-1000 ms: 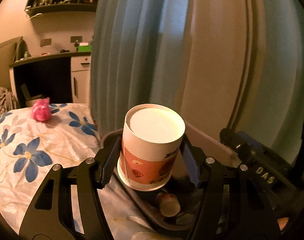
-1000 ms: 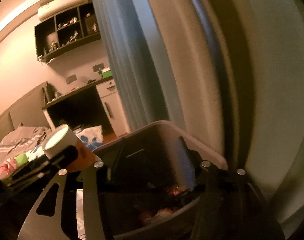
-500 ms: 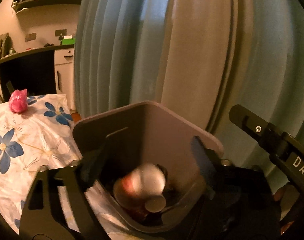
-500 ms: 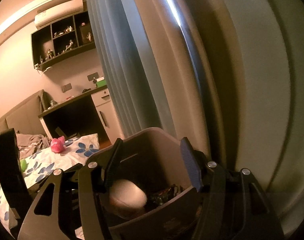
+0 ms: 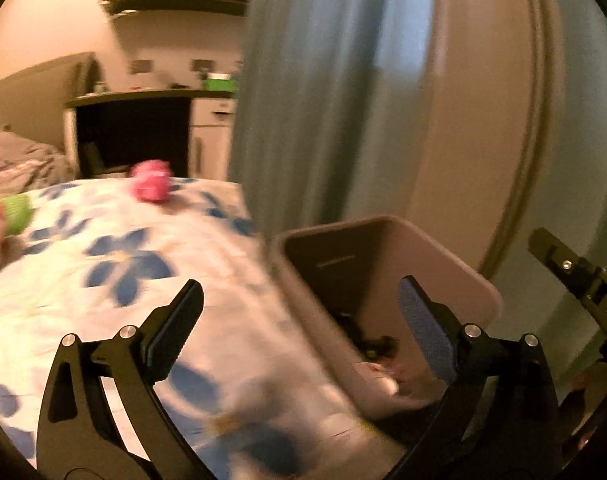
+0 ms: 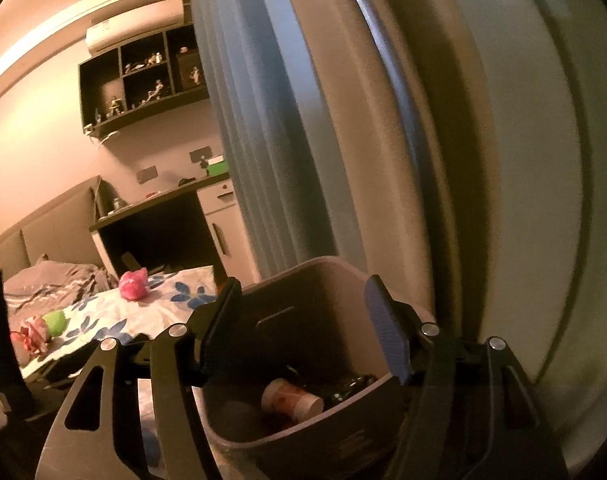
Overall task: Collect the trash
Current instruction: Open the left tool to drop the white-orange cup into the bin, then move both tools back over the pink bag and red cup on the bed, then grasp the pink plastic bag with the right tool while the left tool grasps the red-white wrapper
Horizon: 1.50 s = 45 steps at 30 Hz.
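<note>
The brown trash bin (image 5: 387, 236) stands beside the bed; in the right wrist view its rim (image 6: 303, 270) is right in front. The paper cup (image 6: 291, 396) lies on its side inside the bin among dark scraps. My left gripper (image 5: 301, 316) is open and empty, over the bin's left rim and the bed edge. My right gripper (image 6: 303, 324) is open and empty above the bin. A pink crumpled bag (image 5: 151, 180) lies on the flowered bedsheet (image 5: 103, 264), also in the right wrist view (image 6: 133, 284). A green item (image 5: 17, 210) and pink wrapper (image 6: 31, 332) lie farther left.
Blue-grey curtains (image 5: 303, 100) hang behind the bin. A dark desk with a white cabinet (image 6: 223, 224) stands past the bed, wall shelves (image 6: 143, 76) above. A grey blanket (image 5: 19, 164) is bunched at the bed's head. Part of the right gripper (image 5: 575, 280) shows at right.
My left gripper opened and let go of the paper cup, which dropped into the bin. The left gripper then swung left toward the bed; the right one stayed over the bin.
</note>
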{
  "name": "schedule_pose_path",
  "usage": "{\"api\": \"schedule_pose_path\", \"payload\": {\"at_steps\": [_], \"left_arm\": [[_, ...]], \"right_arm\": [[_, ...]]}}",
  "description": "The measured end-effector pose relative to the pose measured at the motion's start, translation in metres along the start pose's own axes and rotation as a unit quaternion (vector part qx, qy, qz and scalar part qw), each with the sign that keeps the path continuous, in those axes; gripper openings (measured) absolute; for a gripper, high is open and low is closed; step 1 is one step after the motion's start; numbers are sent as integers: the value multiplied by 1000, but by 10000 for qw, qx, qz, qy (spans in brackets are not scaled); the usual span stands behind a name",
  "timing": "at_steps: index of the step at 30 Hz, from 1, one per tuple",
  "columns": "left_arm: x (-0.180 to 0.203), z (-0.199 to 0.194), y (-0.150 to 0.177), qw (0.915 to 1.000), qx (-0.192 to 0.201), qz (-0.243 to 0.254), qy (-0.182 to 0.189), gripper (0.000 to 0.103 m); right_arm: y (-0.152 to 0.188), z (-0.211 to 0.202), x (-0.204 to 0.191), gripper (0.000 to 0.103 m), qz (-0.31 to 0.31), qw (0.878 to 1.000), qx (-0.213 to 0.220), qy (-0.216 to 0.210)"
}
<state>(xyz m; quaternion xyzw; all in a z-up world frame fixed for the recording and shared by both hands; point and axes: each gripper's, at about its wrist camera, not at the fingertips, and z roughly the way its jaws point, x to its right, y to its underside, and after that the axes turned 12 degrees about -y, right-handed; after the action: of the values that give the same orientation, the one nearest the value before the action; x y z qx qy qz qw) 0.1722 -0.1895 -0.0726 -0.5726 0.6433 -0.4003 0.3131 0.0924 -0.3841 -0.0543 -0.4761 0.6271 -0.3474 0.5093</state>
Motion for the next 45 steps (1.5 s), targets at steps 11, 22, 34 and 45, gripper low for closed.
{"api": "schedule_pose_path", "payload": {"at_steps": [11,22,34,45], "left_arm": [[-110,-40,-5,9876,278,-656,-1402,97],[-196,-64,-14,9609,555,-1126,-2469,97],[-267,-63,-37,9373,699,-1659,-2984,97],[-282,-43,-41,9384,602,-1576,-3015,97]], "right_arm": [[11,20,-52,69,-268,9975,-248,-611],[14,92,-127,80,-678,9880,-641,-1228],[7,231,-192,81,-1218,9793,-1035,-1245],[10,319,-214,81,-1196,9698,-1759,-1191]]}}
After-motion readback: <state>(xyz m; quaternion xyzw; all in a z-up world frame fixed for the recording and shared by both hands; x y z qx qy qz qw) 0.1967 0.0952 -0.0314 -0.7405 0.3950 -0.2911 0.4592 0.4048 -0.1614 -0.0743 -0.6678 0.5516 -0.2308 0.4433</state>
